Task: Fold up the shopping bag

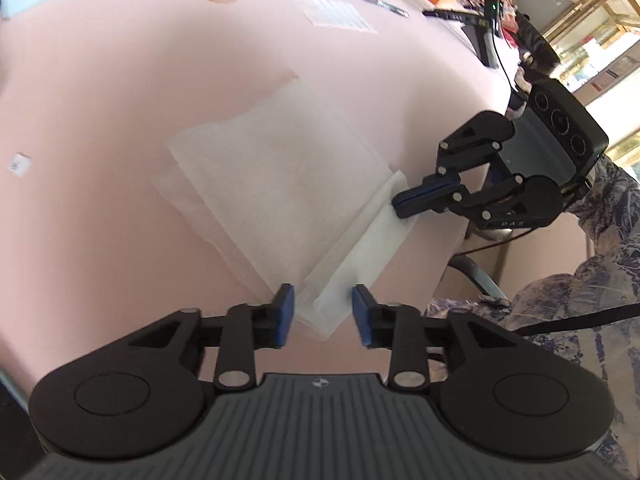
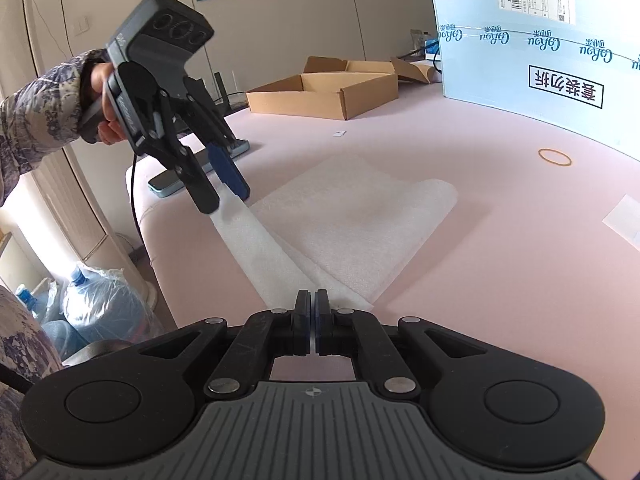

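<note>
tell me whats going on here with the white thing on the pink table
A person holds a claw in each hand and is folding a white shopping bag on a pink table. The right claw is shut, its tips at the bag's narrow folded strip at one end. The left claw has its jaws apart with the strip's other end between them, pads not pressing it. The bag's main body lies flat, already folded in layers. A rubber band lies further off.

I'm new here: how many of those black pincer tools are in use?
2. The left gripper is open astride one end of the shopping bag's folded strip; the right gripper is shut on the other end.
</note>
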